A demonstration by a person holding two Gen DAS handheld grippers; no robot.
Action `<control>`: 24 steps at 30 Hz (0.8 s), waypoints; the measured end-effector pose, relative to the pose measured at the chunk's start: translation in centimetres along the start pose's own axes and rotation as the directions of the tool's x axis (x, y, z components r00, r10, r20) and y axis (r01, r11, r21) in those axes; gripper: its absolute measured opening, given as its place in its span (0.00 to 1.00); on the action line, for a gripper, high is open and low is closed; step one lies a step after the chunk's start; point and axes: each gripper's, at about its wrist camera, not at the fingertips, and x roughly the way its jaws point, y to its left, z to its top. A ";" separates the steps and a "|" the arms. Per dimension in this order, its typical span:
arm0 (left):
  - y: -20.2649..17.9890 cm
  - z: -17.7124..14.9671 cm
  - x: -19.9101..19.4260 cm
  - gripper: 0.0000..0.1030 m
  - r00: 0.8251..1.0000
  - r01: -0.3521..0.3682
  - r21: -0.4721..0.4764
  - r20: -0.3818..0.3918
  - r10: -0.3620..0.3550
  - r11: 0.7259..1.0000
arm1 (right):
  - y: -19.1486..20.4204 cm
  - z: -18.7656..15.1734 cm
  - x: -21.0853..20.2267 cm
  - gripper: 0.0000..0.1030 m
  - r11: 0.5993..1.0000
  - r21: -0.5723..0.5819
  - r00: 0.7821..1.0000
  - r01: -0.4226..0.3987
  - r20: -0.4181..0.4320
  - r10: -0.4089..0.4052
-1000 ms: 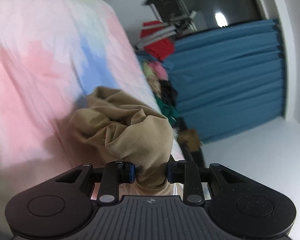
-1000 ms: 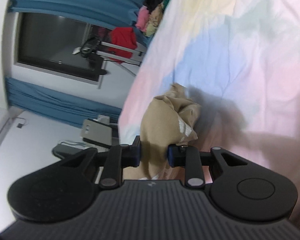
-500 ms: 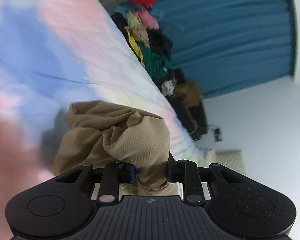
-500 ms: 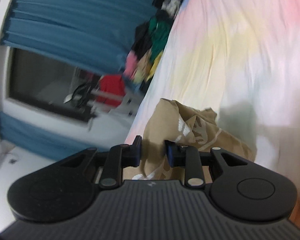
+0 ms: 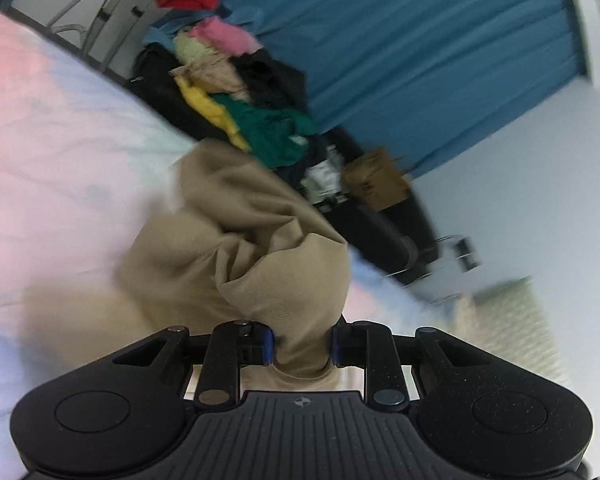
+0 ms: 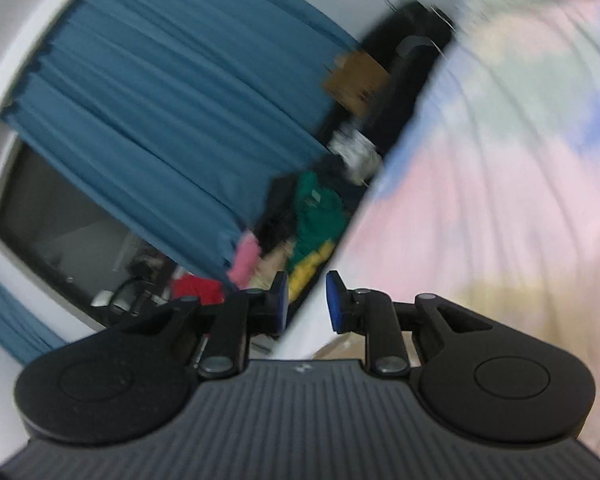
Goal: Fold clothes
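While the left gripper [image 5: 302, 346] keeps its jaws clenched on the tan garment [image 5: 236, 240], bunched at twelve o'clock over the pastel bedsheet [image 5: 60, 152], the right gripper [image 6: 307, 304] has lost its cloth: its jaws have just been closing with nothing between them, so it likely must regrasp.

The left gripper [image 5: 302, 345], black with blue pads, is clamped on a bunched fold of tan cloth [image 5: 256, 264]. The right gripper [image 6: 307, 301] points slightly downward, its jaws narrowly apart after just closing further, nothing visible between them.
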 end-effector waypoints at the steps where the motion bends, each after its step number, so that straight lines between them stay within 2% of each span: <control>1: 1.9 -0.8 0.8 0.25 0.999 -0.029 -0.006 -0.018 0.028 1.000 | -1.6 -0.6 0.5 0.23 1.000 0.011 0.999 0.024 -0.029 -0.024; 3: 6.1 -2.3 1.2 0.24 0.998 -0.058 -0.028 -0.033 0.057 0.998 | -4.7 -2.6 1.6 0.23 0.998 0.035 0.994 0.061 -0.096 -0.058; 6: 11.8 -3.3 1.0 0.24 0.999 -0.019 -0.113 -0.043 0.014 0.993 | -8.3 -7.2 3.5 0.24 0.989 0.094 0.974 0.114 -0.205 -0.093; 8: 13.6 -3.7 0.7 0.24 0.999 0.012 -0.147 -0.045 -0.019 0.989 | -10.1 -10.2 4.9 0.25 0.979 0.140 0.952 0.150 -0.288 -0.105; 10: 14.7 -4.2 0.2 0.24 0.998 0.035 -0.163 -0.046 -0.043 0.986 | -11.1 -12.7 5.8 0.26 0.972 0.195 0.936 0.133 -0.348 -0.058; 11: 14.6 -4.3 0.1 0.24 0.998 0.038 -0.154 -0.045 -0.045 0.987 | -11.3 -13.6 6.3 0.33 0.971 0.214 0.932 0.105 -0.363 -0.021; 12: 14.5 -4.2 0.0 0.24 0.998 0.039 -0.143 -0.042 -0.046 0.989 | -11.3 -14.2 6.7 0.48 0.971 0.226 0.929 0.079 -0.369 0.010; 13: 14.4 -4.2 0.0 0.24 0.998 0.040 -0.132 -0.040 -0.046 0.990 | -11.1 -14.6 7.0 0.56 0.972 0.231 0.931 0.048 -0.363 0.041; 14: 14.4 -4.2 0.1 0.24 0.998 0.041 -0.128 -0.039 -0.046 0.991 | -10.9 -15.0 7.2 0.73 0.972 0.234 0.934 0.017 -0.352 0.069; 15: 14.5 -4.2 0.3 0.24 0.998 0.043 -0.130 -0.037 -0.048 0.991 | -10.7 -15.1 7.6 0.78 0.973 0.231 0.936 0.014 -0.346 0.069; 19: 14.8 -3.6 0.9 0.25 0.998 0.042 -0.136 -0.034 -0.047 0.990 | -9.8 -14.7 9.7 0.77 0.973 0.213 0.946 0.085 -0.325 -0.012; 20: 14.8 -3.4 1.2 0.25 0.998 0.038 -0.135 -0.034 -0.043 0.990 | -9.4 -14.2 9.9 0.70 0.970 0.218 0.951 0.104 -0.308 -0.033; 21: 14.6 -3.1 1.2 0.25 0.999 0.037 -0.136 -0.034 -0.042 0.990 | -8.8 -13.7 10.0 0.43 0.972 0.205 0.955 0.116 -0.292 -0.053; 22: 14.2 -2.9 1.1 0.25 0.999 0.038 -0.137 -0.033 -0.043 0.990 | -7.9 -13.0 10.2 0.31 0.978 0.168 0.957 0.123 -0.281 -0.072; 24: 12.9 -2.0 1.1 0.24 0.999 0.033 -0.133 -0.033 -0.038 0.991 | -5.6 -11.5 10.6 0.16 0.987 0.102 0.961 0.123 -0.261 -0.093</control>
